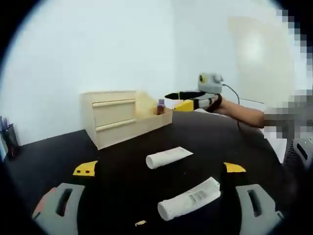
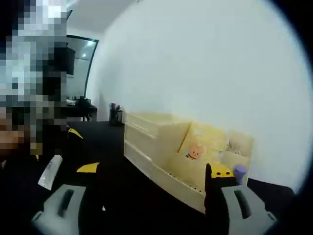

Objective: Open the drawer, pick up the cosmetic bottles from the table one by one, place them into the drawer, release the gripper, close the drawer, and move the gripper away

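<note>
Looking along the left gripper (image 1: 159, 174) in its own view: fingers spread wide apart, holding nothing, yellow tips low over the black desk (image 1: 117, 196). Near white tube (image 1: 190, 199) lies on the desk between the fingers, closer to the right one, slanted, touching neither. Small tan scrap (image 1: 140, 223) just below it. Second white tube (image 1: 168, 157) lies farther out, apart from the first. Beyond, the pale wooden drawer unit (image 1: 110, 115) stands on the desk with its bottom drawer (image 1: 146, 122) pulled out. A purple-capped bottle (image 1: 160, 107) stands inside the drawer's far end. Right gripper (image 1: 188, 100) hangs just past that end, held by a person's hand (image 1: 212, 103), cable trailing. Pen cup (image 1: 9, 137) at the far left desk edge.

Right gripper view, from the other side: own fingers apart, empty, left yellow tip (image 2: 88, 168) well off from the right one (image 2: 220, 172). One white tube (image 2: 50, 171) lies on the desk to the left, outside the fingers. Open drawer (image 2: 171, 181) runs across the middle; an orange cartoon figure (image 2: 194, 152) shows on its inner panel, unseen from the left view. Purple cap (image 2: 239, 171) sits just beside the right finger, contact unclear. Pen cup (image 2: 115, 115) stands behind the unit.
</note>
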{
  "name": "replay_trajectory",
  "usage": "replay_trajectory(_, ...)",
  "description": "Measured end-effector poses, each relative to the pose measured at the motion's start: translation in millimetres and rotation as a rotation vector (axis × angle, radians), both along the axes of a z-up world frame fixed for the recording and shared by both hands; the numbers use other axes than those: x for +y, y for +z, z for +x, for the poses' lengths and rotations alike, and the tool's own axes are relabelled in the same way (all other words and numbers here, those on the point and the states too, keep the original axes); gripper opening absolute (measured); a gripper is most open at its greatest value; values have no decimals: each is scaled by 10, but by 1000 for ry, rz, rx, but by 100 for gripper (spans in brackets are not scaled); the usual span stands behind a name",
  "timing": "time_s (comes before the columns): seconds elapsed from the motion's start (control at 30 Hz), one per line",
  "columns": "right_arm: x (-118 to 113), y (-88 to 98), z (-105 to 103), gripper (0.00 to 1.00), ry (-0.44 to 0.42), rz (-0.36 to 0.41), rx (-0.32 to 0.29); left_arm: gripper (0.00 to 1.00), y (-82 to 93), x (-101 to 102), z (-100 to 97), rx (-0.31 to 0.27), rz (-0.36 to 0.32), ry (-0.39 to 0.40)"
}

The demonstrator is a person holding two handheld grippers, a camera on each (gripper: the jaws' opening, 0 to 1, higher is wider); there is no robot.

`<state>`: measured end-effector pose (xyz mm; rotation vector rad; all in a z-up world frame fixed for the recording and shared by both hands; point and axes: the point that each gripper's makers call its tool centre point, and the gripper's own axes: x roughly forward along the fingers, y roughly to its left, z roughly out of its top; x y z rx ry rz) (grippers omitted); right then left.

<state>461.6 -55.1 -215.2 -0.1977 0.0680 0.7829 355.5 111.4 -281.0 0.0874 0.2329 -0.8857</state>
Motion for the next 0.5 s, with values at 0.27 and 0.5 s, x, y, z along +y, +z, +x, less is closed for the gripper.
replay_trajectory(0.27, -132, -127, -289, 81, 34, 35, 49, 96, -87, 12, -5, 14, 10, 15)
replay_trajectory(0.5, -97, -448, -528, 81, 87, 4, 58, 96, -208, 18, 3, 25, 48, 49)
